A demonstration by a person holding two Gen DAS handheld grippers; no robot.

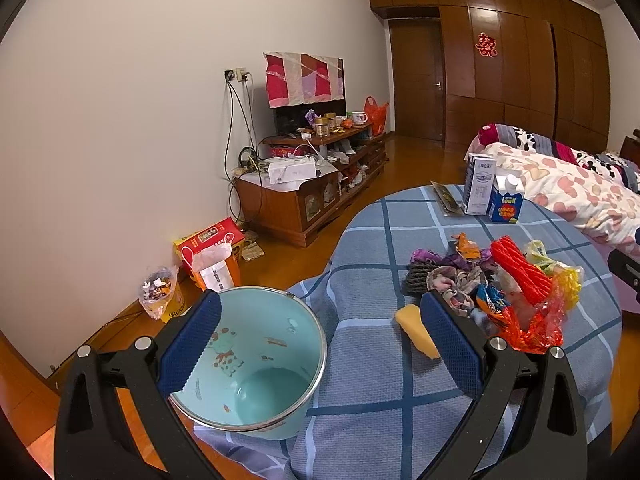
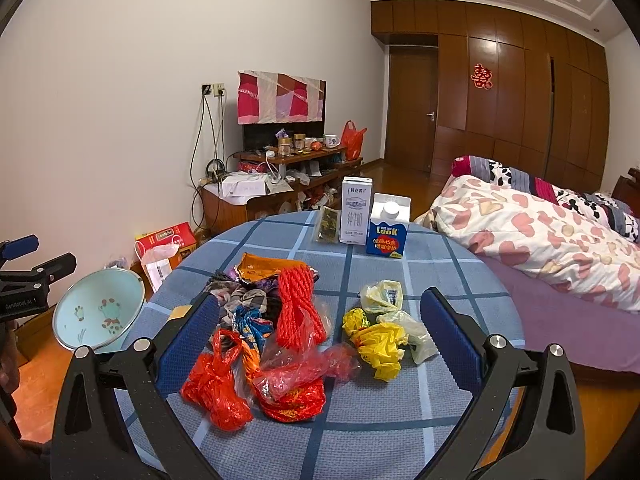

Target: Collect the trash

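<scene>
I am holding my left gripper (image 1: 320, 320) wide open, gripping nothing, over the pale blue enamel bucket (image 1: 256, 364) beside the blue checked round table (image 2: 400, 432). My right gripper (image 2: 320, 324), equally spread and empty, is hovering above crumpled red plastic bags (image 2: 218, 384) and yellow wrappers (image 2: 380, 344). The blue carton (image 2: 387, 236) behind is reading "LOOK"; the white milk carton's (image 2: 356, 216) print seems illegible.

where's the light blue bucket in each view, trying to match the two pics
Left wrist view: the light blue bucket fills the lower left, at the table's edge, with the left gripper's left finger in front of its rim.
Right wrist view: it sits at the far left edge, tilted, mouth facing the camera, beside the checked tablecloth.
Shared landmark: the blue LOOK carton at the table's far side.
</scene>
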